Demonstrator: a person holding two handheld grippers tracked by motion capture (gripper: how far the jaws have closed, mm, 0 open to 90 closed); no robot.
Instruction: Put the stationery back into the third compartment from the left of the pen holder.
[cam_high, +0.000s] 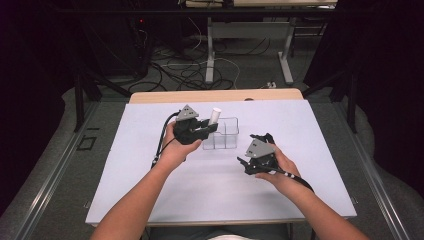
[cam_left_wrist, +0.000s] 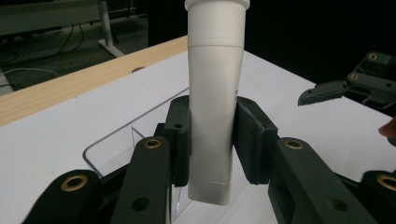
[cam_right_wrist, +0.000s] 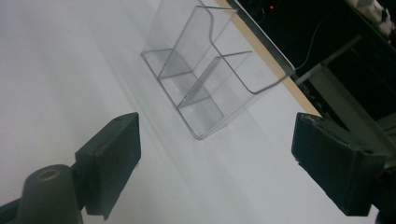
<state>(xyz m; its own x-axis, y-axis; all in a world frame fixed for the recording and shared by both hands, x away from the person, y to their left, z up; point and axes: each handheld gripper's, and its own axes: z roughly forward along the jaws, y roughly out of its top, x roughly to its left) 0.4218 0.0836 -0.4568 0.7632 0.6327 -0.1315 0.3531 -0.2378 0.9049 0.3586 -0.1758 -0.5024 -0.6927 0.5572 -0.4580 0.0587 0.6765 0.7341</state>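
Your left gripper (cam_left_wrist: 212, 140) clamps an upright white tube (cam_left_wrist: 215, 93) just above the clear plastic divided organizer (cam_right_wrist: 205, 79), whose visible compartments sit empty near the far edge of the white table (cam_high: 150, 175), while your right gripper (cam_right_wrist: 215, 163) stands released nearby over bare tabletop.

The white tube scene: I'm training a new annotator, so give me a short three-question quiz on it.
1. True or false: the left gripper is shut on the white tube.
2. Is anything between the right gripper's pads?
3. The clear organizer stands on: A) white table cover B) floor C) a hand.

Key: 1 true; 2 nothing, jaws stand wide apart; 3 A.
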